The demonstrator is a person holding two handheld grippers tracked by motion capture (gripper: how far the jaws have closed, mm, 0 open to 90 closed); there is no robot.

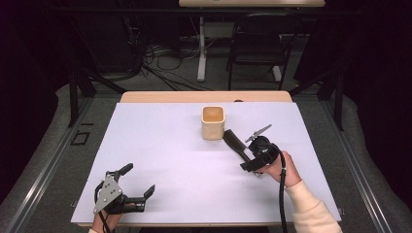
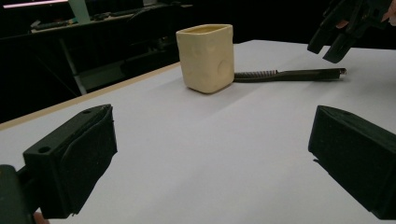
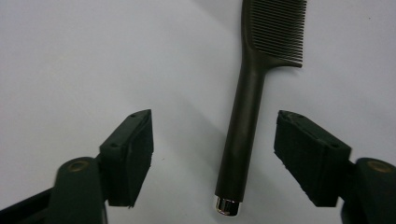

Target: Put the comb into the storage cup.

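A black comb [image 1: 234, 141] lies flat on the white sheet, its toothed end next to a cream square cup [image 1: 213, 122] that stands upright at the middle back. My right gripper [image 1: 249, 163] hovers just over the comb's handle, pointing down, open. In the right gripper view the comb [image 3: 246, 112] passes between the spread jaws of the right gripper [image 3: 212, 158], untouched, with its silver end cap nearest me. My left gripper [image 1: 138, 179] rests open and empty at the front left. The left gripper view looks between the wide jaws of the left gripper [image 2: 212, 163] toward the cup [image 2: 205, 58], the comb [image 2: 289, 73] and the right gripper [image 2: 343, 28].
The white sheet [image 1: 165, 145] covers most of a wooden table [image 1: 204, 96] whose far edge shows beyond it. A dark folding chair [image 1: 257, 43] and a table leg with cables stand on the floor behind. Bare sheet stretches between the two grippers.
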